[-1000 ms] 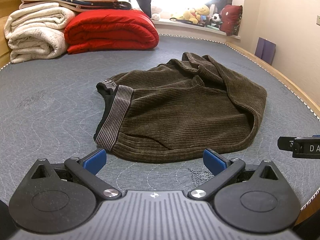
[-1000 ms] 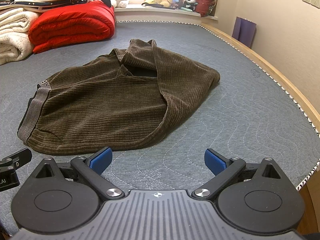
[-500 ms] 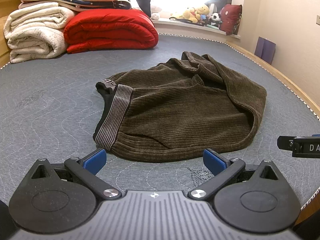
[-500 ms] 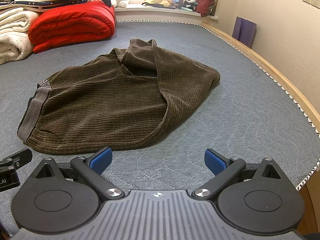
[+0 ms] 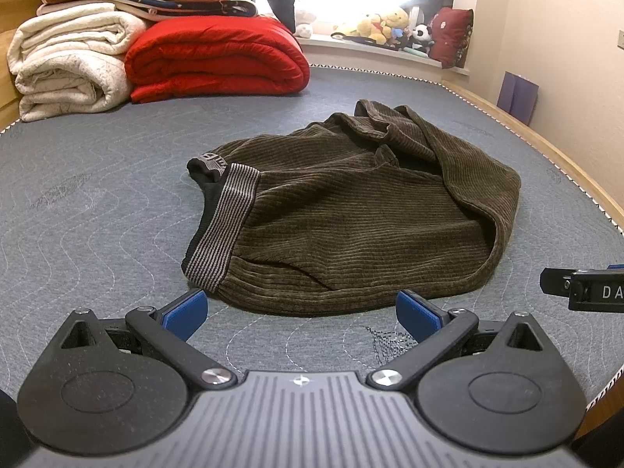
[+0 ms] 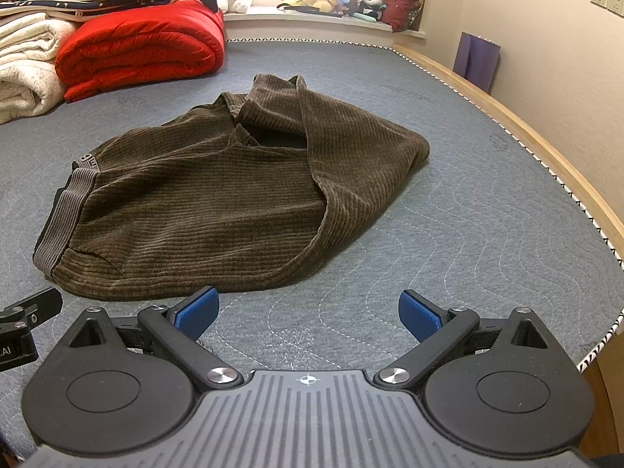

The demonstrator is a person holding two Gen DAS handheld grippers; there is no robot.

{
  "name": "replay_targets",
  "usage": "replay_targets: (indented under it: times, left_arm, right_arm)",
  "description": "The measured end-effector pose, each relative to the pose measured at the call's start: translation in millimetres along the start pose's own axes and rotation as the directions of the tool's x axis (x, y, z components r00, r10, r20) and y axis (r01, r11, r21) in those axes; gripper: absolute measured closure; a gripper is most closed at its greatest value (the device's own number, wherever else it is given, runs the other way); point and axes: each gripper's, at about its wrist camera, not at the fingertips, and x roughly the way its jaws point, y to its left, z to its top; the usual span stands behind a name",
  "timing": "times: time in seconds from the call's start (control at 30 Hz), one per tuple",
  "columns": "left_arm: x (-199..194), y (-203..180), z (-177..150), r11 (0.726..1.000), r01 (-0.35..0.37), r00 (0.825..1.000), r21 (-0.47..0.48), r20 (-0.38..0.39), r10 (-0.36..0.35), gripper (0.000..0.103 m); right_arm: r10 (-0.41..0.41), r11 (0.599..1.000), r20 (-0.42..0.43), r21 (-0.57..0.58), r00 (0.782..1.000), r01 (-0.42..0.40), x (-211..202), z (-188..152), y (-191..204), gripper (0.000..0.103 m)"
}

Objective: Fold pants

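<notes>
Dark brown corduroy pants (image 5: 351,218) lie folded in a loose bundle on the grey quilted bed (image 5: 97,210), their striped grey waistband (image 5: 222,230) at the left end. My left gripper (image 5: 300,312) is open just short of the bundle's near edge, with nothing between its blue pads. In the right wrist view the same pants (image 6: 218,202) lie ahead and to the left. My right gripper (image 6: 308,312) is open over bare mattress near the bundle's near right corner. Each gripper's black body shows at the edge of the other's view.
Folded cream blankets (image 5: 66,66) and a red quilt (image 5: 214,58) are stacked at the far left of the bed. Plush toys (image 5: 386,27) and a red cushion (image 5: 448,35) sit on the window ledge. A wooden bed rail (image 6: 546,148) runs along the right, by the wall.
</notes>
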Motion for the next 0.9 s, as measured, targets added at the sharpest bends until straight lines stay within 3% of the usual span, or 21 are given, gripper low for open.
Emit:
replay_targets:
  times: [0.73, 0.83, 0.87, 0.9]
  left_arm:
    - [-1, 3, 1, 1.0, 0.008, 1.0, -0.018, -0.007, -0.009, 0.0]
    - [-12, 12, 3, 0.999, 0.03, 0.999, -0.029, 0.026, -0.029, 0.0]
    - [-16, 16, 4, 0.999, 0.042, 0.999, -0.024, 0.035, -0.042, 0.004]
    - [-19, 19, 4, 0.998, 0.056, 0.998, -0.017, 0.041, -0.056, 0.019]
  right_arm:
    - [0.003, 1.0, -0.001, 0.004, 1.0, -0.003, 4, 1, 3, 0.006]
    - [0.014, 1.0, 0.019, 0.004, 1.0, -0.014, 3, 4, 8, 0.021]
    - [0.026, 1.0, 0.028, 0.001, 0.999, -0.026, 3, 6, 10, 0.03]
    - [0.041, 0.999, 0.038, 0.0, 0.998, -0.041, 3, 8, 13, 0.035]
